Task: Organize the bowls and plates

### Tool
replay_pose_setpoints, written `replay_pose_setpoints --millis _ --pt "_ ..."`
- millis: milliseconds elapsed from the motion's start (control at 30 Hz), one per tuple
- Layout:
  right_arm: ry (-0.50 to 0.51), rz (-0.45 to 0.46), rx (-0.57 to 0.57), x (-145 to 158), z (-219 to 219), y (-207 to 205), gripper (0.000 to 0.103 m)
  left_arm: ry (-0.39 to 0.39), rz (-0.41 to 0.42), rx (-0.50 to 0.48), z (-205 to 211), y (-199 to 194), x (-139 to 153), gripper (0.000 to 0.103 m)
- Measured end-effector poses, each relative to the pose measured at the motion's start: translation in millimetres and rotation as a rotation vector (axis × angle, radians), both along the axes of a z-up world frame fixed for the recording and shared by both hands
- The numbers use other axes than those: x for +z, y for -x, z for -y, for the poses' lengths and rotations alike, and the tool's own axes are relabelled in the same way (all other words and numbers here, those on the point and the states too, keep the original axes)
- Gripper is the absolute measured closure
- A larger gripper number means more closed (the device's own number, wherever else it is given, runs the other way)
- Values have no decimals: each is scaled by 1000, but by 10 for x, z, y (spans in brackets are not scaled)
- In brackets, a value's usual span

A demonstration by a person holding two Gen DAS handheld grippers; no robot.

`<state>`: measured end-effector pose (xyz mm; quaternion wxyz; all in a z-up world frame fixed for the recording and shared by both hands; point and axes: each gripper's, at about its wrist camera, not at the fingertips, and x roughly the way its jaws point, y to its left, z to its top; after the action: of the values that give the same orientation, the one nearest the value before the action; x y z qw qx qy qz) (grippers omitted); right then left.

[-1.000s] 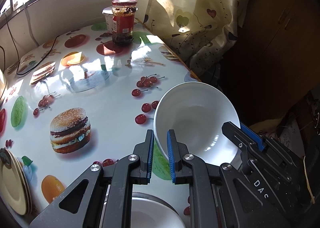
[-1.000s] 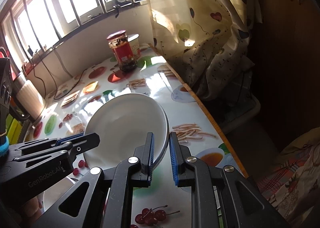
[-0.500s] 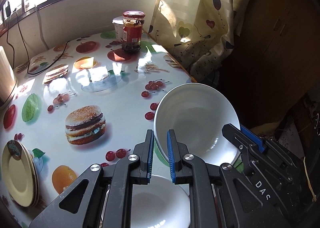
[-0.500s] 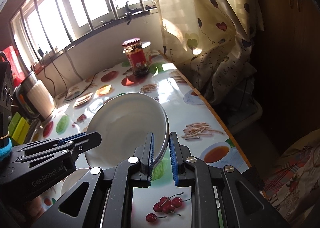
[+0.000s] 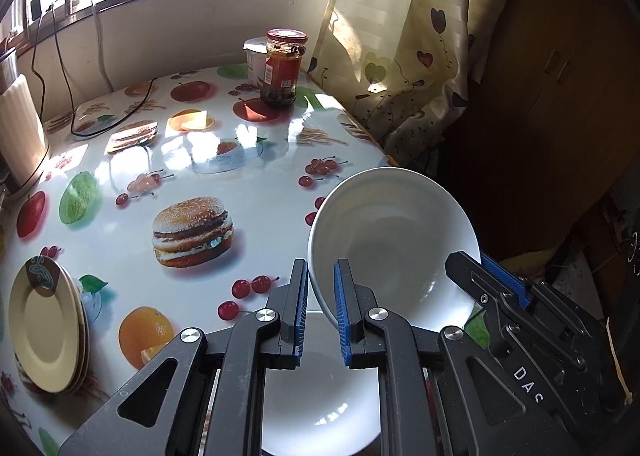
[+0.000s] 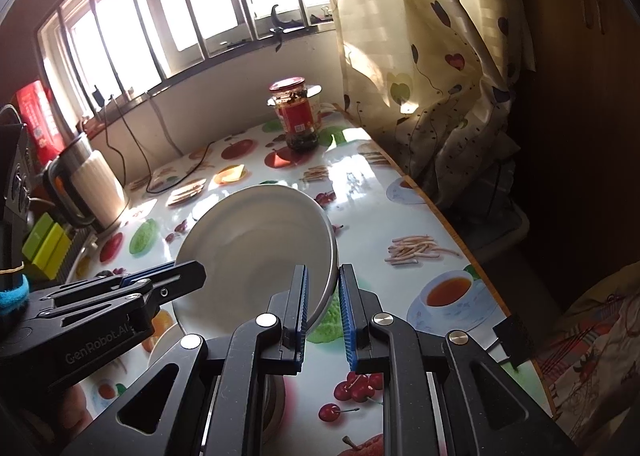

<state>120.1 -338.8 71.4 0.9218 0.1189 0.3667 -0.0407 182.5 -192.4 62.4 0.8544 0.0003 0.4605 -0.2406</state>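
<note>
Overhead, so to speak, nothing crowds the table (image 5: 120, 224): its glossy fruit-and-burger oilcloth lies bare across the whole middle, from the burger print out to the far wall. Its right edge runs close along the heart-patterned curtain (image 5: 404, 56), with dark floor beyond. At the far end a red-lidded jar (image 5: 283, 68) stands in front of a white tub, and a ribbed kettle (image 6: 100, 184) sits at the left edge beside a trailing black cable.

Above the near right part of the table a white bowl (image 5: 394, 248) is held clear of the surface, tilted with its hollow toward the left wrist camera. Both tools grip it by the rim, on opposite sides: the left gripper (image 5: 321, 298) is pinched nearly closed on the near rim, and the right gripper (image 6: 323, 296) is likewise clamped on the other side. Directly beneath sits a second white bowl (image 5: 320, 396), upright. Smaller, a stack of cream plates (image 5: 44, 320) rests at the near left edge.
</note>
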Motion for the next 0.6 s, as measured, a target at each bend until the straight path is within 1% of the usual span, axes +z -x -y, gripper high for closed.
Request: replay_pose_setpoints --millis 333,600 --pt "12 18 26 82 -215 131 87 17 10 21 -236 151 50 89" --pt "7 19 51 61 -387 230 87 17 6 41 -427 263 27 89"
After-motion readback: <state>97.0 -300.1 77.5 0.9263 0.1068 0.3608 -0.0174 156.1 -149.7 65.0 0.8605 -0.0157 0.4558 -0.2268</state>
